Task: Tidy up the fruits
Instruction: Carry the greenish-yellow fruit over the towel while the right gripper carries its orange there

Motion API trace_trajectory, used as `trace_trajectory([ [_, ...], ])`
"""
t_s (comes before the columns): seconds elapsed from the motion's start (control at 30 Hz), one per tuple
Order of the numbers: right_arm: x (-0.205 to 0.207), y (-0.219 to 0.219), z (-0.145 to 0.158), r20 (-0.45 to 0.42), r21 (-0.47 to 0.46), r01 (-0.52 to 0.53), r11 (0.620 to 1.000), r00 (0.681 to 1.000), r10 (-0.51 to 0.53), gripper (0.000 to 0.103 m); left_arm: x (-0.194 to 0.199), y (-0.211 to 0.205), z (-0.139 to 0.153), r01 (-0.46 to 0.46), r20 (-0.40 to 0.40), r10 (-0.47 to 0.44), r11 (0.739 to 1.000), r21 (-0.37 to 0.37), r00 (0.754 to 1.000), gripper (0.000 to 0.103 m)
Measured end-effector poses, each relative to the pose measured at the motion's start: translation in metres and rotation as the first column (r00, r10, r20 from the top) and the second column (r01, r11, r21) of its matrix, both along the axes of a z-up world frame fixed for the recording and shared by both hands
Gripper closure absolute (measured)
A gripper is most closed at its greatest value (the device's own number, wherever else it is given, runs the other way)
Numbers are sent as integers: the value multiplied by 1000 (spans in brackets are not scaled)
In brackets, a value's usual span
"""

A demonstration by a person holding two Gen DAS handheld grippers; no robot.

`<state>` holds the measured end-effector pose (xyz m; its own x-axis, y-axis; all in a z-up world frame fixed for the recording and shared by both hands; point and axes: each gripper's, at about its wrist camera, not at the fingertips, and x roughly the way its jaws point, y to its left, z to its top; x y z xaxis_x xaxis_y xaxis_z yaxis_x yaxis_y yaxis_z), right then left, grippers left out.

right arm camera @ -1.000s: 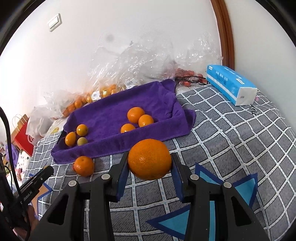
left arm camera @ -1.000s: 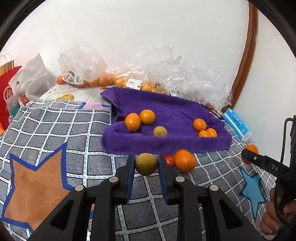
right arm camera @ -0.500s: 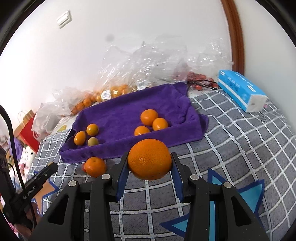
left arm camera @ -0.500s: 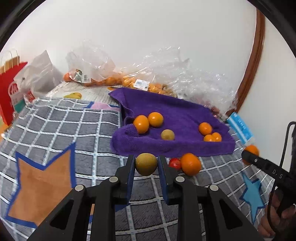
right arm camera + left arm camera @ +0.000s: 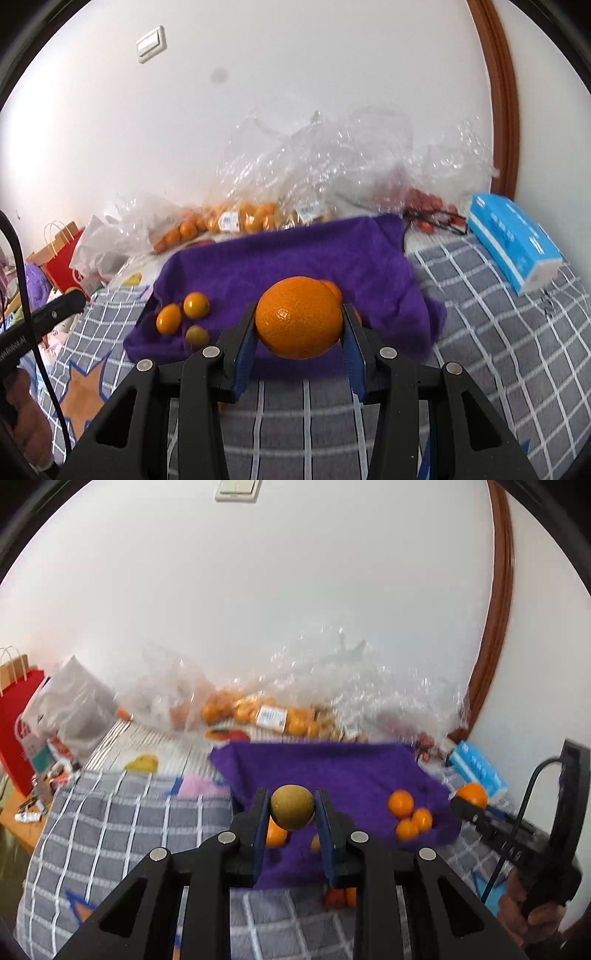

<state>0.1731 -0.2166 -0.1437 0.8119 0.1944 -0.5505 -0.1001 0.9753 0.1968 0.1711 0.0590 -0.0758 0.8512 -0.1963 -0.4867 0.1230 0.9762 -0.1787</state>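
The left gripper (image 5: pixel 291 814) grips a greenish fruit (image 5: pixel 292 807), the right gripper (image 5: pixel 299 332) an orange (image 5: pixel 299 318); the purple towel (image 5: pixel 295 254) lies directly ahead.

left tool (image 5: pixel 292 810): matt black plastic arms, blue pads, small shiny metal discs set in the arms
right tool (image 5: pixel 298 325): same matt black plastic, blue pads, bright metal discs
brown-green fruit (image 5: pixel 292 807): dull, finely rough skin
large orange (image 5: pixel 299 318): dimpled peel with a soft sheen
purple towel (image 5: pixel 295 254): thick, fluffy cloth, matt
checked cover (image 5: pixel 498 332): grey woven cloth with white lines, matt
bags (image 5: pixel 332 158): thin clear plastic, crinkled and glossy
tissue pack (image 5: pixel 513 240): smooth blue plastic wrap, slight gloss
red bag (image 5: pixel 16 731): paper, matt, with pale handles
door frame (image 5: pixel 498 609): brown wood, smooth and semi-glossy
wall (image 5: pixel 295 590): white, smooth, matt
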Motion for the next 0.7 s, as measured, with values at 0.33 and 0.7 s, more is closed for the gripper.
trace_trajectory([
  [0.33,39,5,-12,21,3,16,1000,1000,-16,60,44,-9,-31,-32,36,33,999,-25,999,79],
  [0.7,44,-13,-32,10,-15,56,998,998,-56,60,55,-8,-61,-17,-53,14,998,-62,998,79],
])
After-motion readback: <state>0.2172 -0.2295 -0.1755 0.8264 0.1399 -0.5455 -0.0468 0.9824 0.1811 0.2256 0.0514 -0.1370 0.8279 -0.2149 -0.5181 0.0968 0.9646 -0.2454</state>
